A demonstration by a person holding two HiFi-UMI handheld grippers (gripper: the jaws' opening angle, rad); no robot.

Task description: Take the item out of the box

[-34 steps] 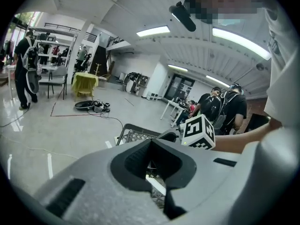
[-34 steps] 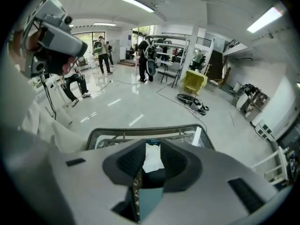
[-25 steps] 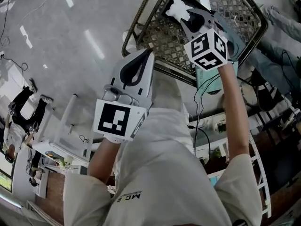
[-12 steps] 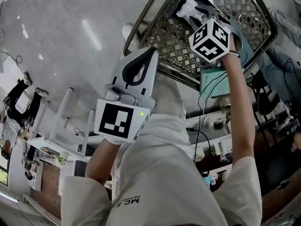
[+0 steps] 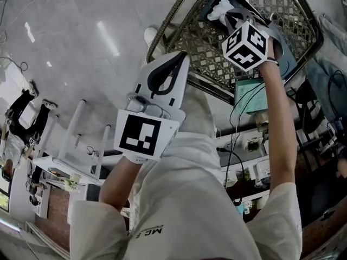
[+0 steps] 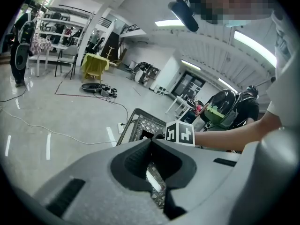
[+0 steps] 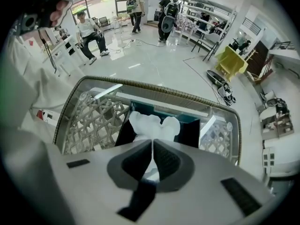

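Note:
A white tissue (image 7: 152,124) sticks up out of a dark teal box (image 7: 196,129) that lies in a woven basket (image 7: 91,121). My right gripper (image 7: 153,143) reaches down into the basket over the box. Its jaws are closing, with the tissue's lower part pinched between them. In the head view the tissue (image 5: 219,8) shows just past the right gripper (image 5: 232,19) inside the basket (image 5: 198,45). My left gripper (image 5: 176,59) hangs in the air on the near side of the basket, jaws shut and empty, its tips (image 6: 151,140) aimed toward the basket (image 6: 140,125).
The basket stands on a glossy grey floor with a white power strip (image 5: 150,35) beside it. A green-topped device with cables (image 5: 252,96) sits just right of the basket. A white rack (image 5: 81,145) stands to the left. Several people stand or sit farther back.
My right gripper has pushed a little farther into the basket toward the tissue. The left gripper has drifted slightly right and up.

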